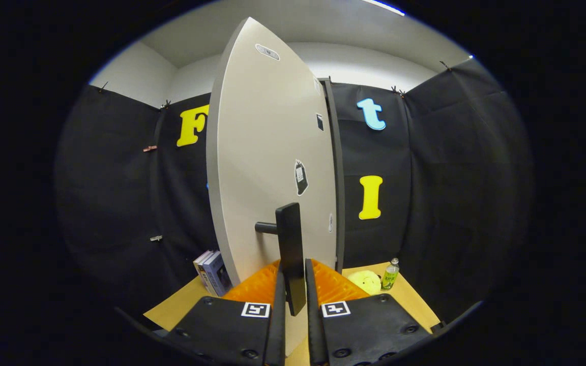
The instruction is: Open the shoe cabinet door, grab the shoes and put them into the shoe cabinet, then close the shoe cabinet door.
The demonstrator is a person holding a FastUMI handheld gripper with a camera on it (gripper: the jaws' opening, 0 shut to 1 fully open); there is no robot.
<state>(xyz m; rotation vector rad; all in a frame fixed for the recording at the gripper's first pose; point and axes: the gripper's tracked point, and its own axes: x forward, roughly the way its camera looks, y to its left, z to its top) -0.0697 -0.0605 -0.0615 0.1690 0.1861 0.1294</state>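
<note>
gripper (293, 292) pinching black door handle (290, 244), pale cabinet door (267, 168) swung open, books (212, 272) left of door, bottle (390, 274) right

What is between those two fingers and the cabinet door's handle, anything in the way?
Nothing visible. The gripper already has the door's black handle between its fingers, which stand close on either side of it. The cabinet door rises just beyond.
</note>
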